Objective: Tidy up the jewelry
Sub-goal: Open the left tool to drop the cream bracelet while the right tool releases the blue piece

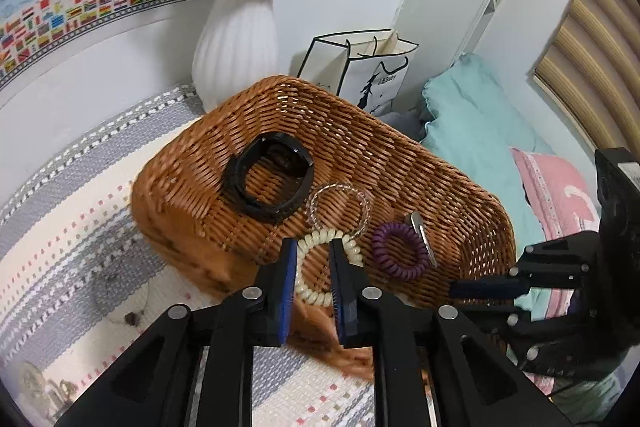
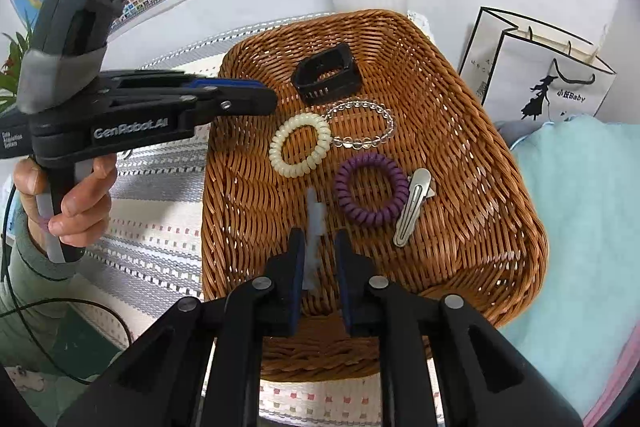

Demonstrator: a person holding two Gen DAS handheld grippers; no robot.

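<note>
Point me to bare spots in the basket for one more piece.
Free: basket floor right of the silver clip up to the right wall, and the left strip under the cream coil. Crowded: centre, where black clip, bead bracelet and purple coil cluster.

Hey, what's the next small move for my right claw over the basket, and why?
Probably open the right claw slightly wider and lift it straight up. The pale translucent piece lies between its jaws with a gap on one side, already inside the wicker basket near the purple coil tie, so it looks delivered.
</note>
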